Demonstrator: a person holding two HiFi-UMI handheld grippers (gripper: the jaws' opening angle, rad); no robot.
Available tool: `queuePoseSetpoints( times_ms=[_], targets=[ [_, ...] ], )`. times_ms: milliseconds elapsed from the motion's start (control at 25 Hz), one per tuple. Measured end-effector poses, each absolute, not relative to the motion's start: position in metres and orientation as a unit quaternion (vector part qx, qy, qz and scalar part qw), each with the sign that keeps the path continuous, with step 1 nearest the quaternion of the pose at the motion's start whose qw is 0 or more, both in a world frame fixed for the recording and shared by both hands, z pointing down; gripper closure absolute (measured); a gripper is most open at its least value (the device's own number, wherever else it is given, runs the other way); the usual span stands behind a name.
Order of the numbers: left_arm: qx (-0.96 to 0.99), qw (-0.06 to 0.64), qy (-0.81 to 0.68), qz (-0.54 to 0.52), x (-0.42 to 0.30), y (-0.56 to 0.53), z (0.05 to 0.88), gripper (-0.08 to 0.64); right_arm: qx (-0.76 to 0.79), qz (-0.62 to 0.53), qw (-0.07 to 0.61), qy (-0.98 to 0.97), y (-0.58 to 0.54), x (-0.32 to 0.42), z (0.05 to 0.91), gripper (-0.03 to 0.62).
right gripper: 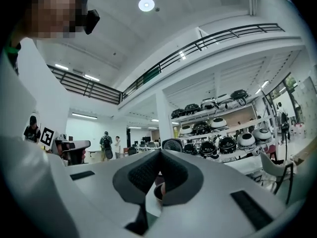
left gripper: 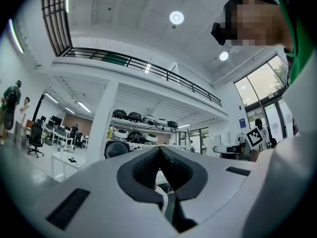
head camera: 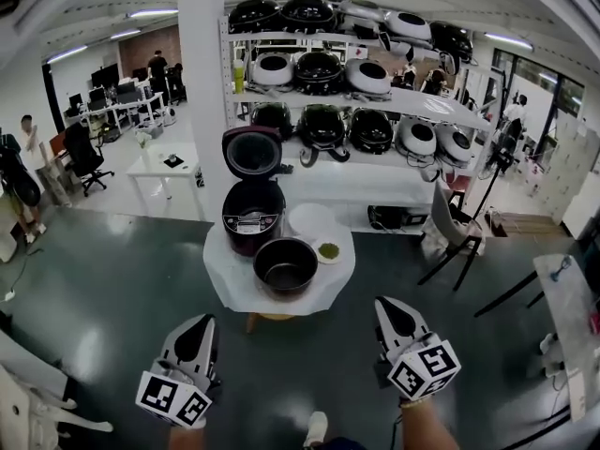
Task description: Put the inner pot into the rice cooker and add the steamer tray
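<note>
Head view: we see inner pot (head camera: 285, 265) on surface (head camera: 225, 293), just beside open rice cooker (head camera: 253, 216); white tray (head camera: 310, 221) behind pot. Left gripper (head camera: 200, 326), right gripper (head camera: 393, 313) well short of surface. Gripper views hide pot; we see both pairs of jaws pressed together, empty.

Dark glossy floor (head camera: 103, 279), white pillar (head camera: 202, 92), white shelving (head camera: 427, 103), ceiling strip lights (head camera: 153, 12)

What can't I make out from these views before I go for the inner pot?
1. Head view: open black rice cooker, cavity too small and dark to read.
2. Head view: white round piece behind dark metal inner pot, too small to confirm as steamer tray.
3. Gripper views: left hand-held gripper and right hand-held gripper largely block the white-covered round table.
</note>
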State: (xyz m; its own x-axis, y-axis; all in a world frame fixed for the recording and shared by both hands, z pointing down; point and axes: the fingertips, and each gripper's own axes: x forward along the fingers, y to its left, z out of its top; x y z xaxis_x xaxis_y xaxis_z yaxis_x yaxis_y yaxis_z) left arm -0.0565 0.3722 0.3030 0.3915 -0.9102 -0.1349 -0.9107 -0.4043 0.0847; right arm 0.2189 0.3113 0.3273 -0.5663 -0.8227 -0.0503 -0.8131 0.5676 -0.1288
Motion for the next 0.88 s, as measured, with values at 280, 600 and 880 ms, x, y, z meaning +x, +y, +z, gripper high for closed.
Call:
queuePoseSetpoints(
  times_ms=[280, 600, 880],
  targets=[
    [-0.825, 0.013, 0.563, 0.058, -0.045, 0.289, 0.295, 0.541, -0.434, -0.055, 0.055, 0.898, 0.215, 0.222, 0.326, 0.586],
    [-0.821, 0.018, 0.567, 0.059, -0.079, 0.202, 0.299, 0.54, -0.438, -0.055, 0.047, 0.896, 0.128, 0.182, 0.339, 0.586],
    [-0.829, 0.022, 0.555, 0.06, -0.138, 0.111, 0.292, 0.541, -0.458, -0.043, 0.048, 0.887, 0.054, 0.129, 0.318, 0.584]
  ],
)
